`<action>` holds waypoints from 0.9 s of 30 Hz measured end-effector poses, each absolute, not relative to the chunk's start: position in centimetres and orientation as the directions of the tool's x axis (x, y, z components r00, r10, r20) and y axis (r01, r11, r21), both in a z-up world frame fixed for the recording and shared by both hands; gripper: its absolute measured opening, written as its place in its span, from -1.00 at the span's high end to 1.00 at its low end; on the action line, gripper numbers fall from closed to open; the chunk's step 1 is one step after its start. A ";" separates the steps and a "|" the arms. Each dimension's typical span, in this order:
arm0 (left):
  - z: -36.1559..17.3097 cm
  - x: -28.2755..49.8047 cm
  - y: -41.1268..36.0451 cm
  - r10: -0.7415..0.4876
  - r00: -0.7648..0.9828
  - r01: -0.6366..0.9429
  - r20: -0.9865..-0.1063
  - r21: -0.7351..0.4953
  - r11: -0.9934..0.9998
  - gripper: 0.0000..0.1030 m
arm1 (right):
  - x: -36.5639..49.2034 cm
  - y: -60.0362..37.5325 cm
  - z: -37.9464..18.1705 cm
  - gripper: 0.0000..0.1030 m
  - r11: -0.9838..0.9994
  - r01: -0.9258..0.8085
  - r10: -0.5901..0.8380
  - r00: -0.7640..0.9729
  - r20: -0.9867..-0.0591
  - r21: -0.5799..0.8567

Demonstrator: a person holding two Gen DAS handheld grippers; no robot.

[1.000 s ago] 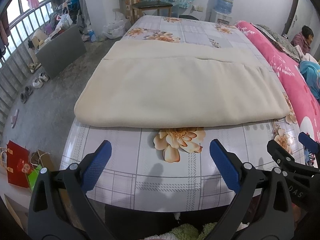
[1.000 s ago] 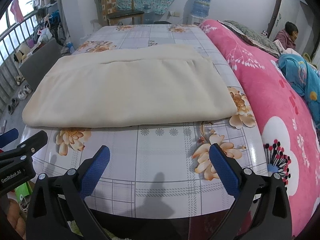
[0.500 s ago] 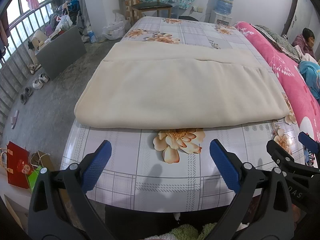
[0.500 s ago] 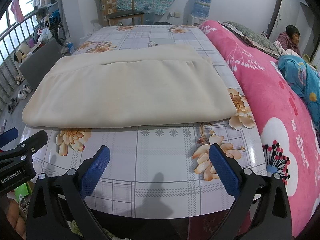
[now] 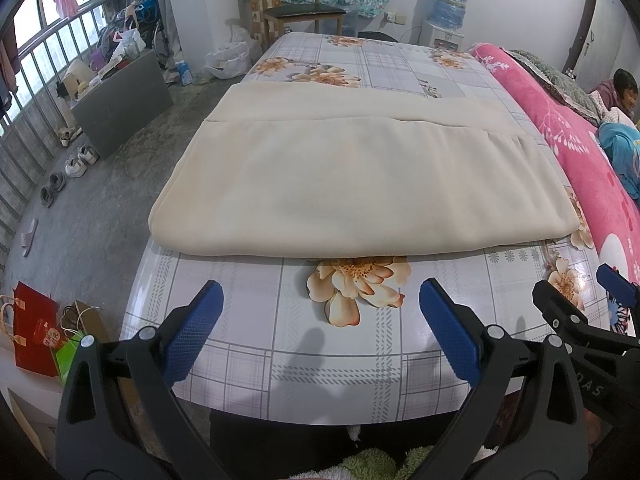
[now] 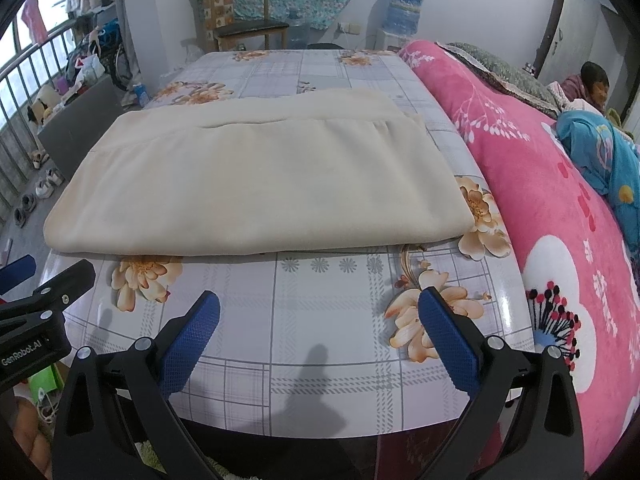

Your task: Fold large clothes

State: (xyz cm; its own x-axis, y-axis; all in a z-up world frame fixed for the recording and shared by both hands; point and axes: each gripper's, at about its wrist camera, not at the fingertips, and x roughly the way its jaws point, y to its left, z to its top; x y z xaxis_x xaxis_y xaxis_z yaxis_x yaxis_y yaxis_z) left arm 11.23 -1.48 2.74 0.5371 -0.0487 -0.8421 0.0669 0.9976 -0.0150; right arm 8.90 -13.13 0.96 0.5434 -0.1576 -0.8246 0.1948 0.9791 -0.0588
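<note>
Plainly soft stuff ahead: cream cloth (image 5: 360,184), thick and fleecy by the look, lying folded flat on the flower-print table (image 5: 320,344), well forward of both pairs of jaws and touching neither. Left gripper (image 5: 320,324) spread wide, holding nothing, hovering over bare tabletop near the front edge; right gripper (image 6: 320,324) likewise spread wide and empty, alongside it to the right. Rounded fold edge running across, just beyond the blue pads (image 5: 192,332), with the near left corner ahead-left of the left jaws and the near right corner (image 6: 460,228) ahead-right of the right jaws.

Probably light for its bulk, limp, no stiffness at all; likely to sag and drag between two holds rather than lift as a sheet. Slick-looking tablecloth under it, so likely to slide when pulled. Several layers stacked at the near edge, hence a risk of pinching only the top one. Best taken at the two near corners, jaws pushed well in over the whole thickness, one corner per gripper. Nothing fragile here. Pink quilt (image 6: 560,200) close beside the right corner, worth avoiding.
</note>
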 end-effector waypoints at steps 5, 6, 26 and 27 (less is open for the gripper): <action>2.7 11.2 -1.5 -0.049 0.537 0.067 -0.842 -0.015 0.998 -0.84 | 8.9 -13.1 0.9 -0.88 0.979 0.193 -0.156 0.540 -0.827 -0.059; 2.7 11.2 -1.5 -0.048 0.538 0.067 -0.842 -0.014 0.998 -0.84 | 8.9 -13.1 0.9 -0.88 0.979 0.193 -0.156 0.540 -0.827 -0.059; 2.8 11.3 -1.6 -0.050 0.540 0.068 -0.840 -0.015 0.998 -0.84 | 9.0 -13.0 0.9 -0.88 0.980 0.190 -0.159 0.542 -0.825 -0.064; 2.8 11.3 -1.5 -0.050 0.539 0.068 -0.841 -0.016 0.998 -0.84 | 9.0 -13.0 0.9 -0.88 0.980 0.190 -0.158 0.542 -0.826 -0.063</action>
State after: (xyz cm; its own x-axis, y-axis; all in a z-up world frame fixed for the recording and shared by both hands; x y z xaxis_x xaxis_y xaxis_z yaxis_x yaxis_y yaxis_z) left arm 11.29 -1.54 2.83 0.5388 -0.0500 -0.8409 0.0681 0.9976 -0.0156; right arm 9.02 -12.97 0.94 0.5418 -0.1580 -0.8255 0.1900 0.9798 -0.0628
